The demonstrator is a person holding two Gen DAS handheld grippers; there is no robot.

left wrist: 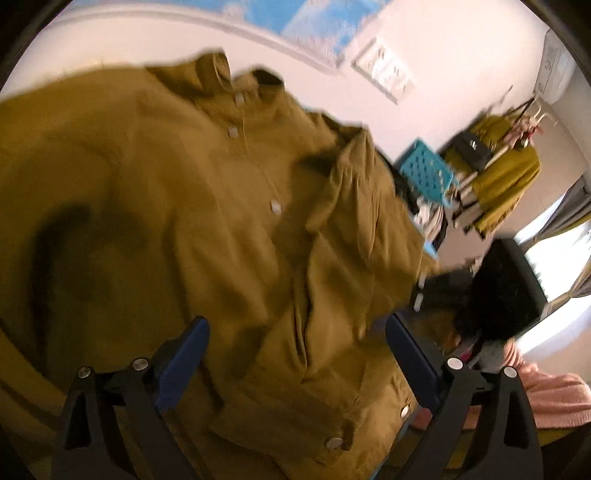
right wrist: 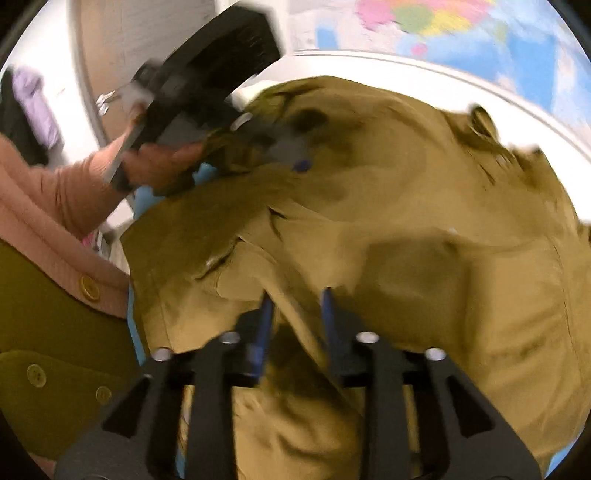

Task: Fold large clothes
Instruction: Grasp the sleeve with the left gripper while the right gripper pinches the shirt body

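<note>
An olive-brown jacket (left wrist: 207, 206) with silver snap buttons lies spread on a white table (left wrist: 110, 40). Its sleeve (left wrist: 332, 295) with a snap cuff runs between the fingers of my left gripper (left wrist: 295, 332), which is open wide above it. In the right wrist view the same jacket (right wrist: 424, 240) fills the frame. My right gripper (right wrist: 295, 299) has its blue-padded fingers close together around a fold of the jacket's edge. The left gripper (right wrist: 207, 74) shows at upper left, held by a hand in a pink sleeve, over the far side of the jacket.
A blue basket (left wrist: 424, 173) and a rack with clothes (left wrist: 498, 173) stand by the wall on the right. A bright window (left wrist: 561, 258) is beyond. A world map (right wrist: 461, 29) hangs behind the table. The person's pink cardigan (right wrist: 44, 221) is at left.
</note>
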